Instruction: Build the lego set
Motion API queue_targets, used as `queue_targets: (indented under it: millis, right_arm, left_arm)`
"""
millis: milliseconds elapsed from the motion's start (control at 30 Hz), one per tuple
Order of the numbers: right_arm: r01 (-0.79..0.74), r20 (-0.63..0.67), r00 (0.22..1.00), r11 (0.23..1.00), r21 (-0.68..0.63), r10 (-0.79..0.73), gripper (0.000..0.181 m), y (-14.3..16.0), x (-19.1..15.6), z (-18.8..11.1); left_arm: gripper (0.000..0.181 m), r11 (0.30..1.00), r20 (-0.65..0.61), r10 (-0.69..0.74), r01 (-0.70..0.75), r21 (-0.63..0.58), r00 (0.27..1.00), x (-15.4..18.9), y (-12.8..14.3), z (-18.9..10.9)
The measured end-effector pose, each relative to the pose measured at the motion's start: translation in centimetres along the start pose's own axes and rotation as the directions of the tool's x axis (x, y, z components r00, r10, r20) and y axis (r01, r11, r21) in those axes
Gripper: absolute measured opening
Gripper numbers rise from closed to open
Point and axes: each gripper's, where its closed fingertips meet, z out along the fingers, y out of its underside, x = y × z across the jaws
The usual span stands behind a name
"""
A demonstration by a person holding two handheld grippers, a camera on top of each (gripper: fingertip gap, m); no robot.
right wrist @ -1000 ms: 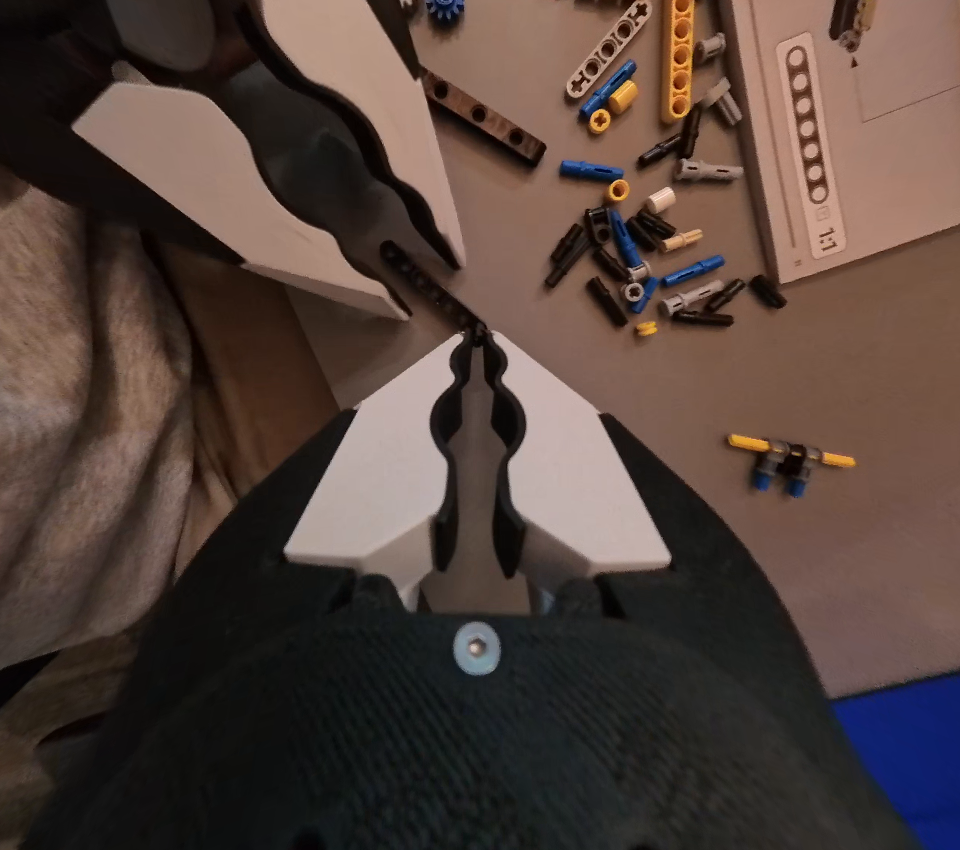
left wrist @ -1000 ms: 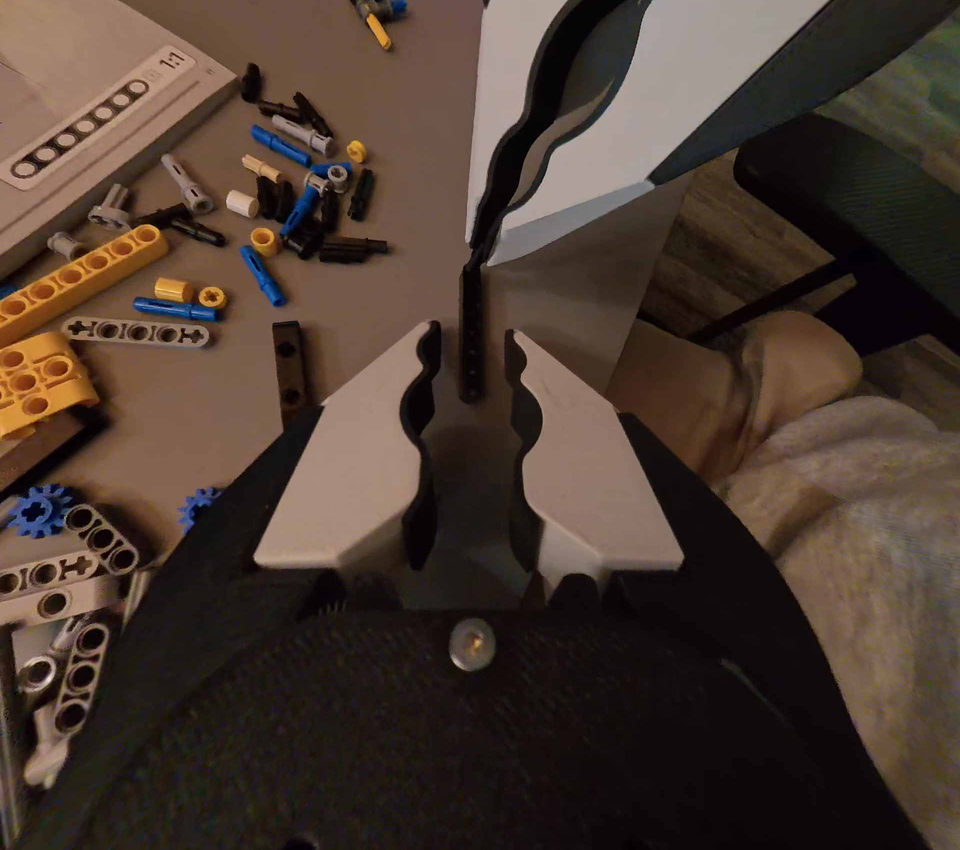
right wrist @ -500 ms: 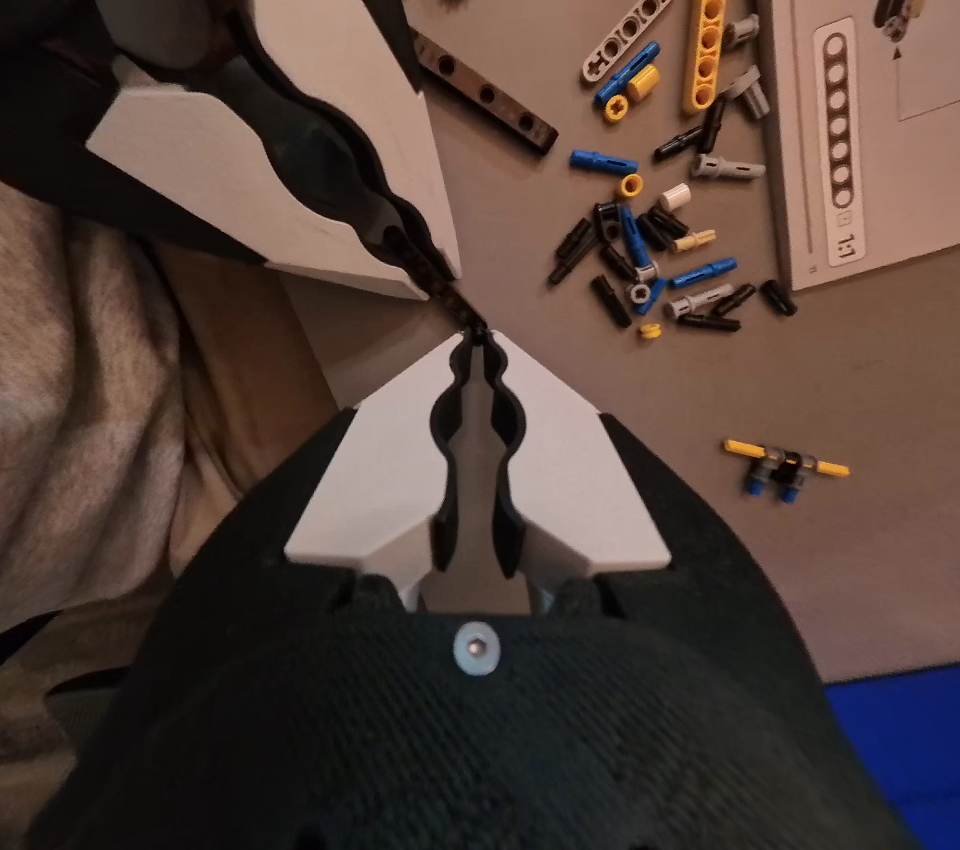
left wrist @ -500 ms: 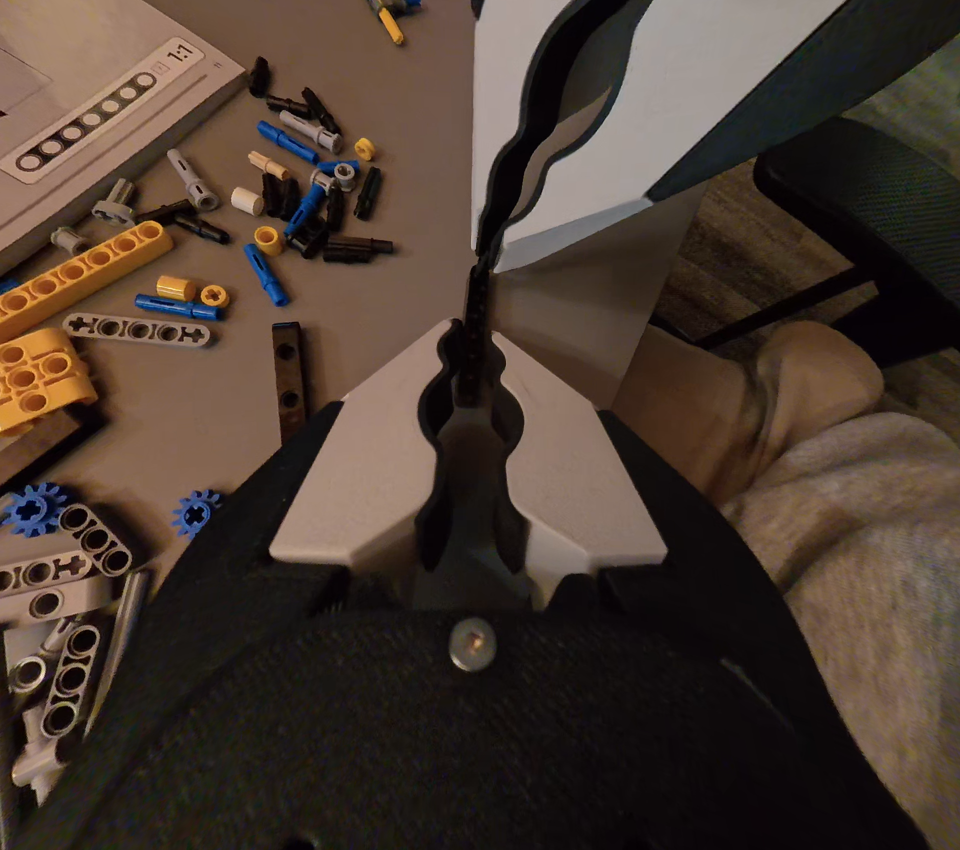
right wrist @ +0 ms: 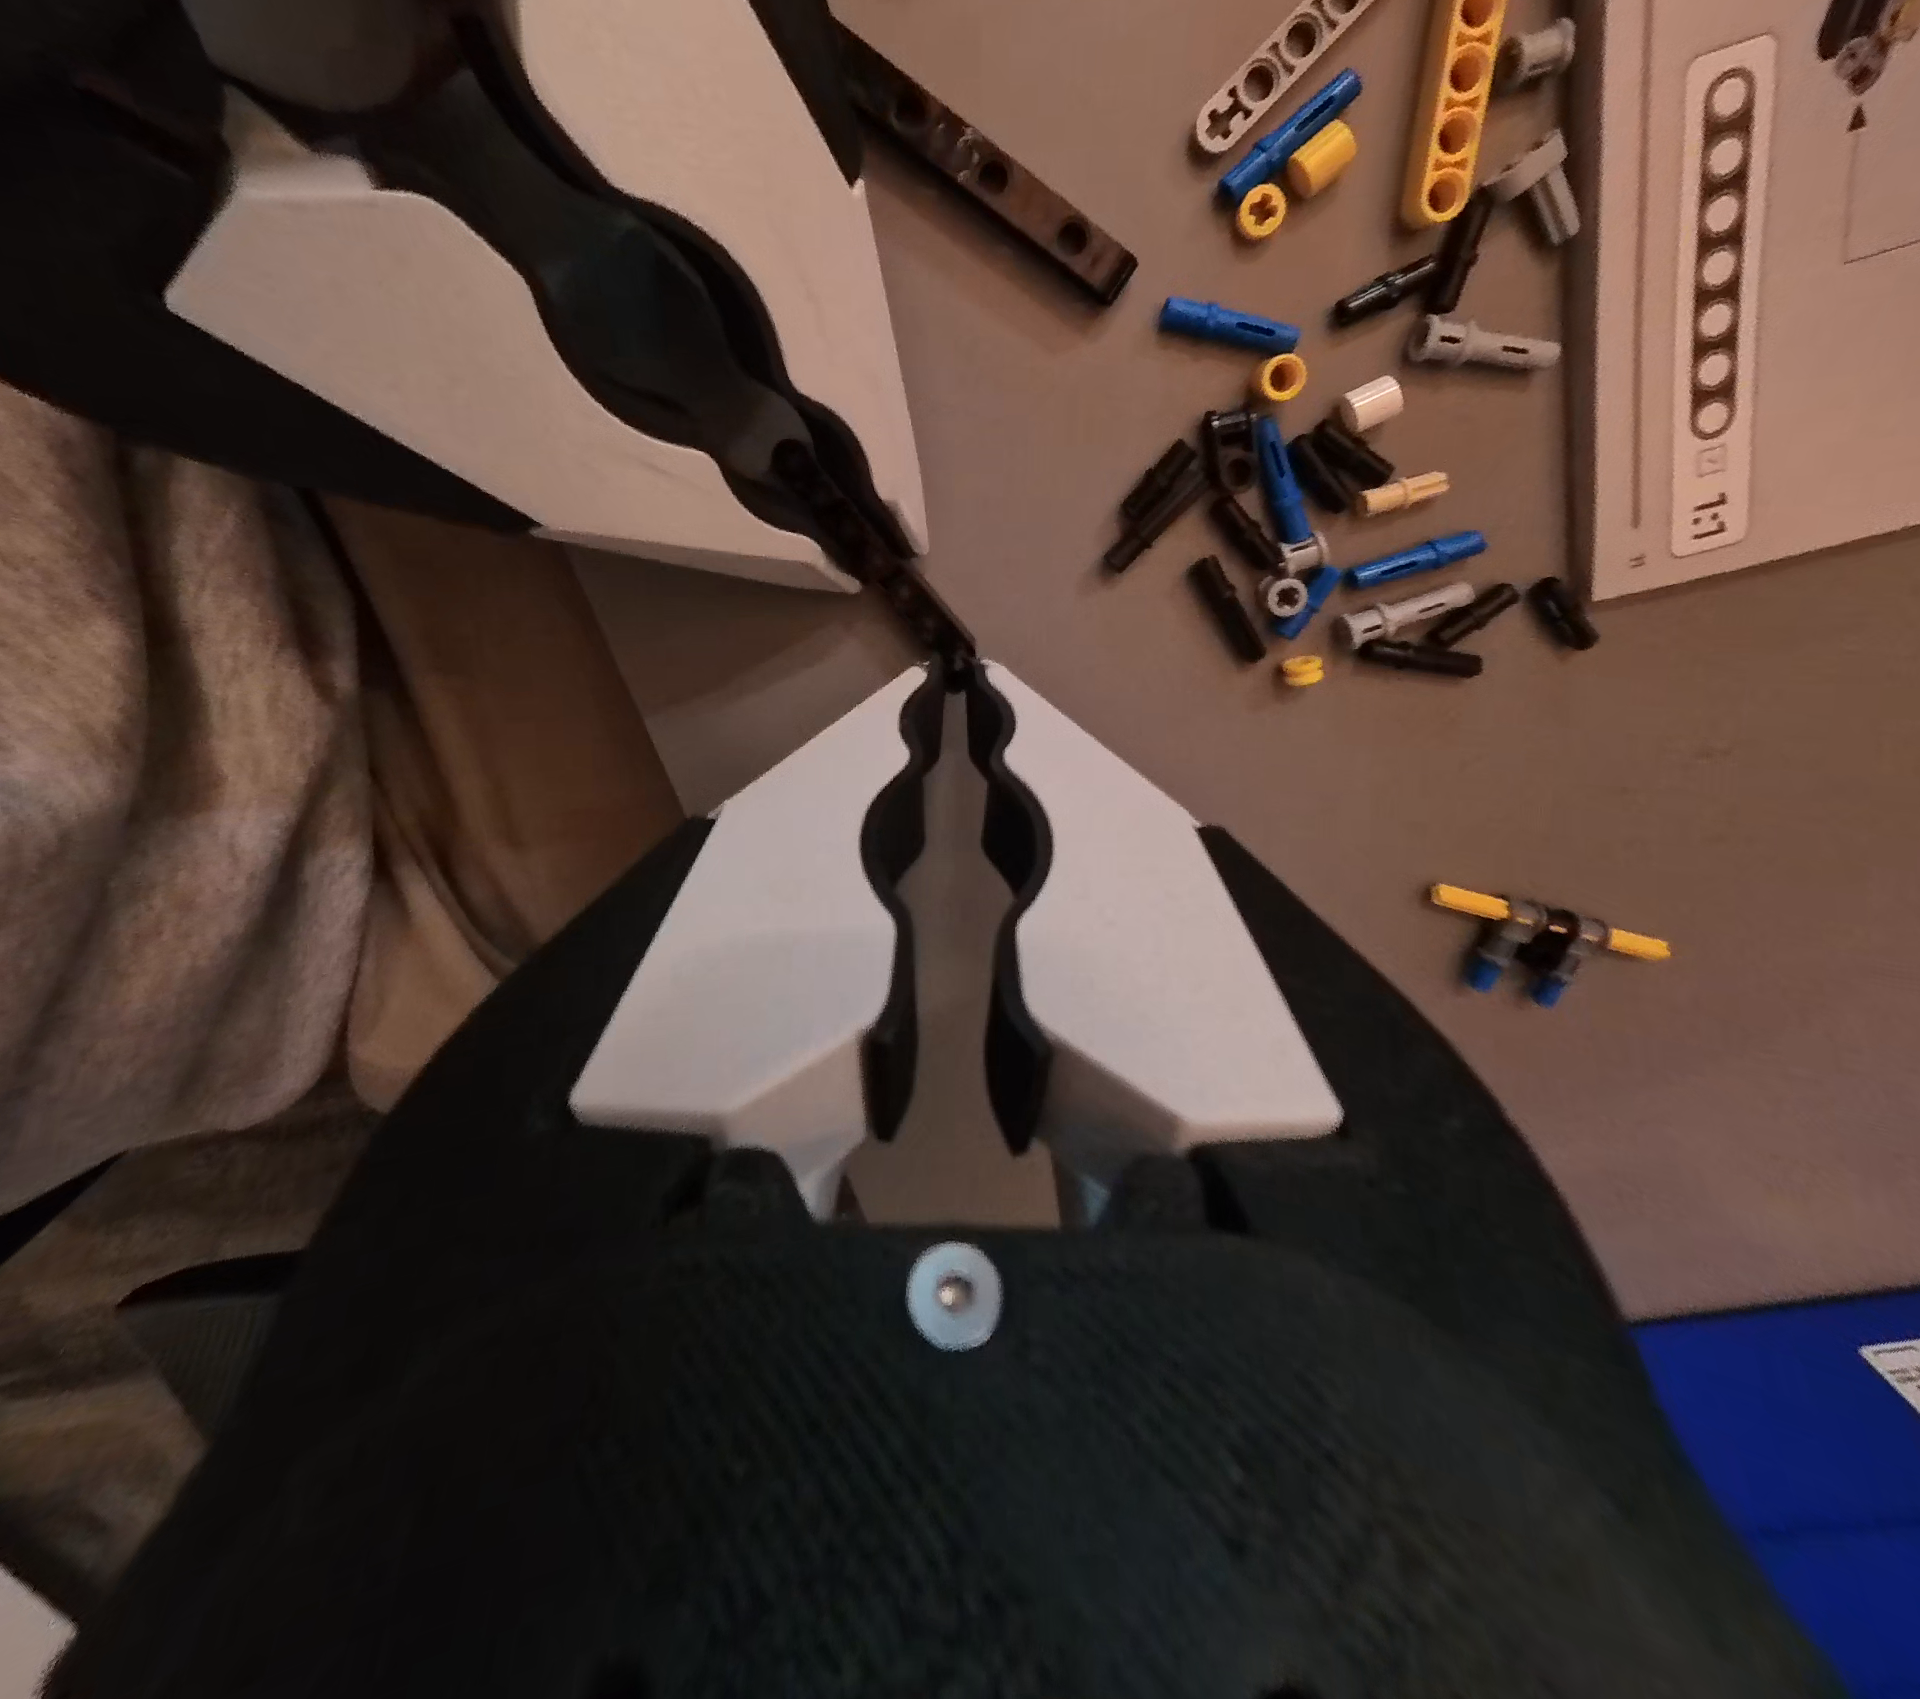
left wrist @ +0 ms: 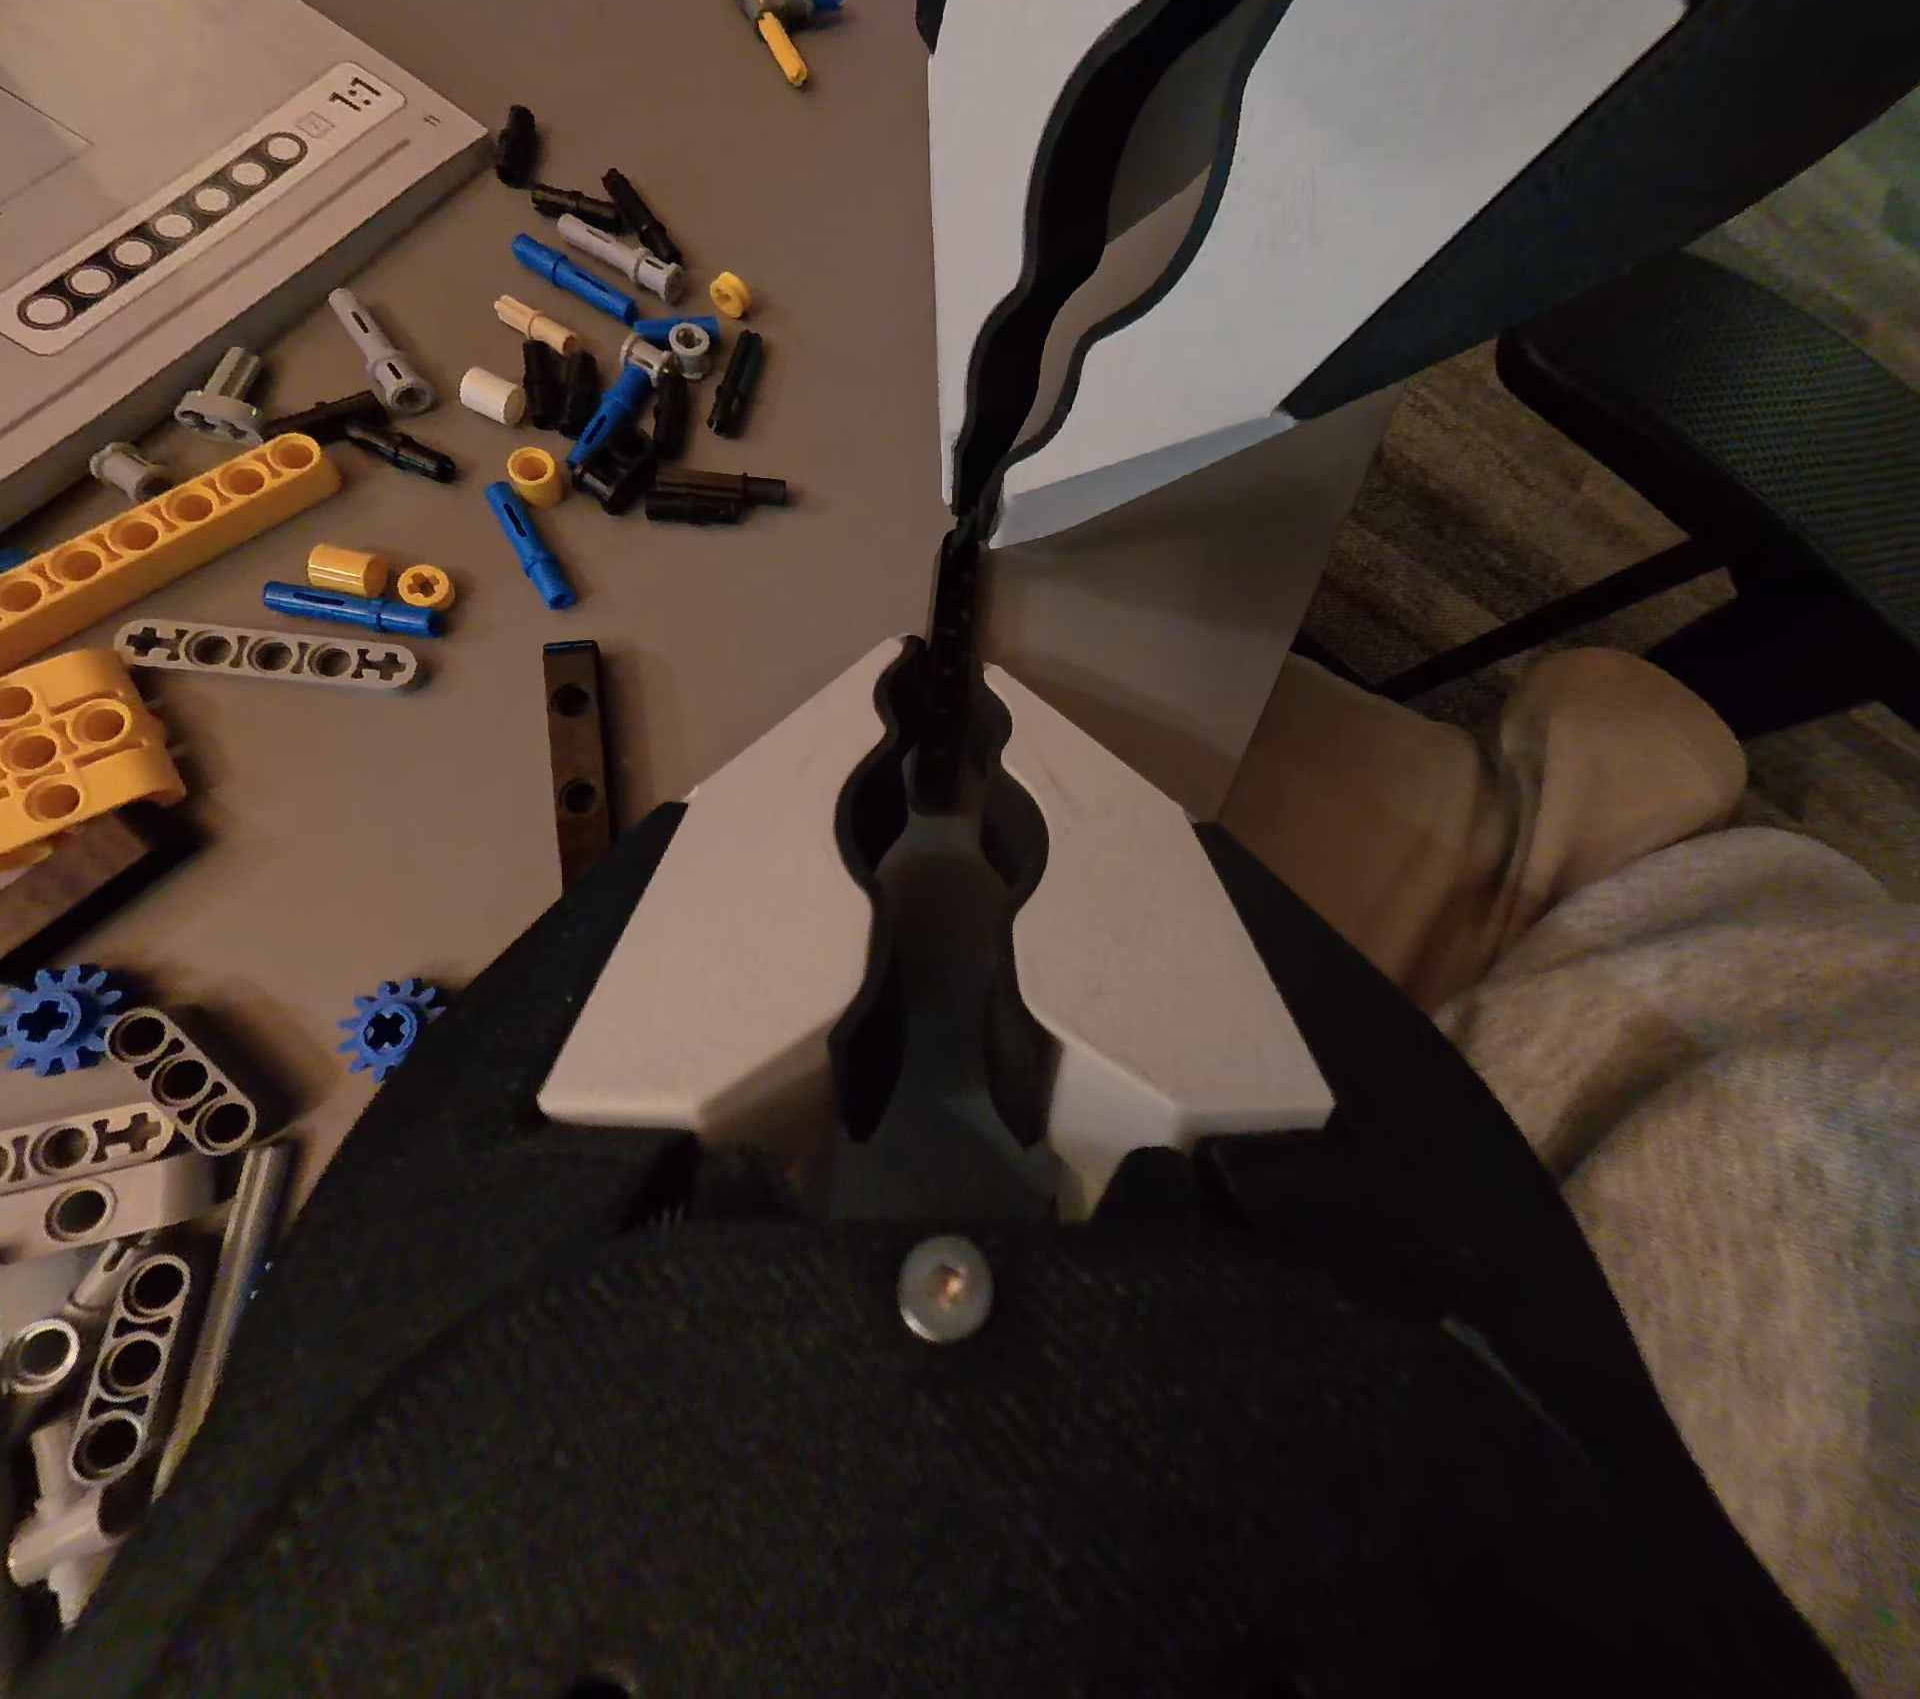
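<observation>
Two tools clamped on one black beam (left wrist: 954, 610), held in the air over the worktop (left wrist: 852, 215) edge: left tool (left wrist: 948, 662) gripping one end, right tool (right wrist: 951, 678) pinching the other end at its tips. Leftward, scattered pins (left wrist: 613, 392), yellow beam (left wrist: 156, 517), instruction booklet (left wrist: 156, 122). Bare worktop beyond, around small yellow-axle assembly (right wrist: 1548, 937).

Dim, warm indoor light in both wrist views, colours muddy and brownish.

White faces of the left gripper (left wrist: 940, 662) and right gripper (right wrist: 954, 681) catch the brightest light; black bodies behind the jaws sink into near-black. Wide-angle bending stretches the frame edges. Small parts on the table (left wrist: 810, 215) ahead of the jaws cast soft, short shadows, and the right view smears slightly beyond its jaws.
</observation>
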Motion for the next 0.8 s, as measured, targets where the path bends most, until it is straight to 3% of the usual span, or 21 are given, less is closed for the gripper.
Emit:
queue_targets:
  millis: [433, 567, 800]
  right_arm:
    - [-0.022, 0.036, 0.999, 1.0, -0.017, 0.023, 0.003, 0.29, -0.2, 0.75]
    - [0.019, -0.016, 1.0, 1.0, -0.024, -0.019, 0.002, 0.15, 0.01, 0.74]
    - [0.008, -0.022, 1.0, 0.999, 0.039, -0.007, 0.003, 0.27, -0.13, 0.66]
  left_arm:
    - [0.007, 1.0, -0.01, 0.003, -0.003, -0.001, 1.0, 0.16, 0.05, 0.05]
    - [0.007, 1.0, 0.021, 0.019, -0.019, 0.008, 1.0, 0.0, -0.01, 0.06]
    - [0.007, 1.0, 0.001, 0.001, -0.001, 0.007, 1.0, 0.06, -0.06, 0.07]
